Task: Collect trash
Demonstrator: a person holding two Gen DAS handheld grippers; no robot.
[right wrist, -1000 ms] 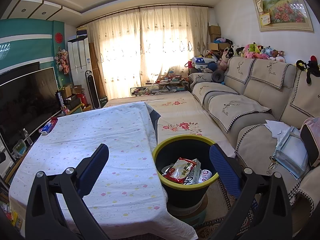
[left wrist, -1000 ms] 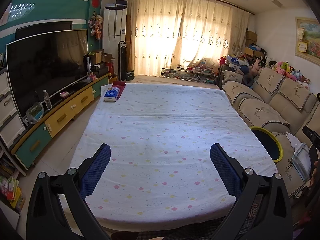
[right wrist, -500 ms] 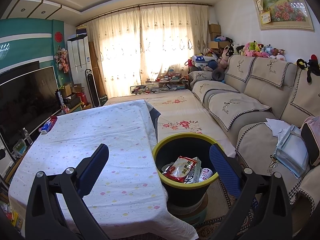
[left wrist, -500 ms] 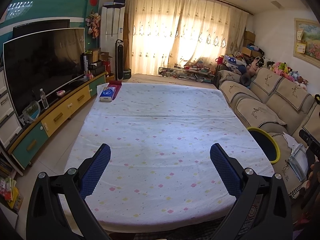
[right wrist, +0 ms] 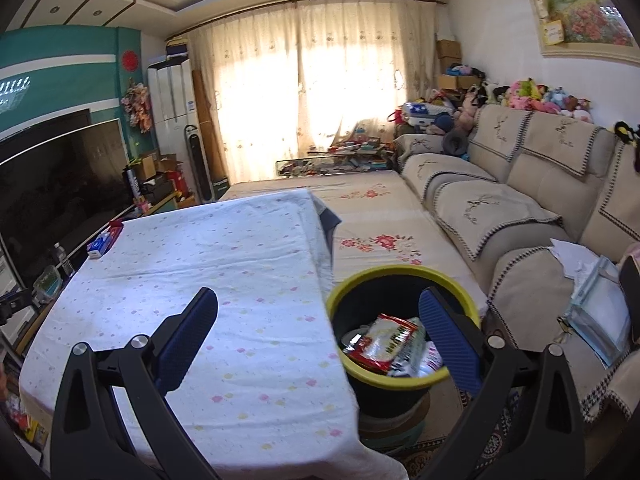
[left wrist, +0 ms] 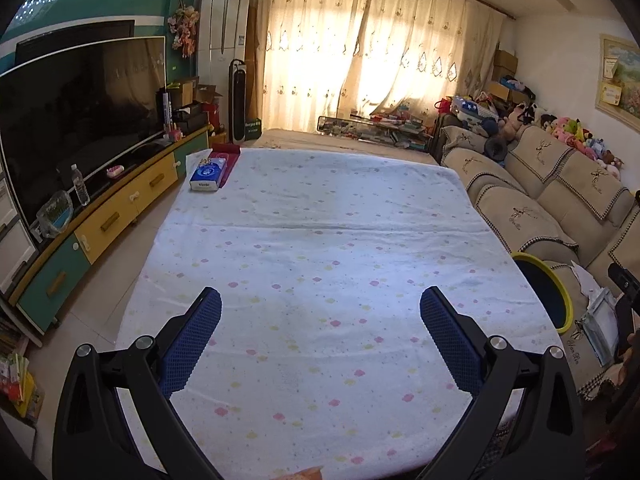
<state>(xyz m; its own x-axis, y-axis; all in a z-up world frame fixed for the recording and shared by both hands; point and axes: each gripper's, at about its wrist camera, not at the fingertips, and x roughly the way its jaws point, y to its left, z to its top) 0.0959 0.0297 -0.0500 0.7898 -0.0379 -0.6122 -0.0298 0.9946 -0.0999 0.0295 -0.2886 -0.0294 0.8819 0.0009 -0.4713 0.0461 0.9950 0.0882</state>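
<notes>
i have the left gripper over the near end of the counter, its fingers spread wide and holding nothing. the right gripper sits at the counter's right edge, fingers wide too, empty. the trash bin stands on the floor just beside that edge, between counter and sofa, with wrappers lying inside it. a tissue pack rests at the far left corner of the counter.
</notes>
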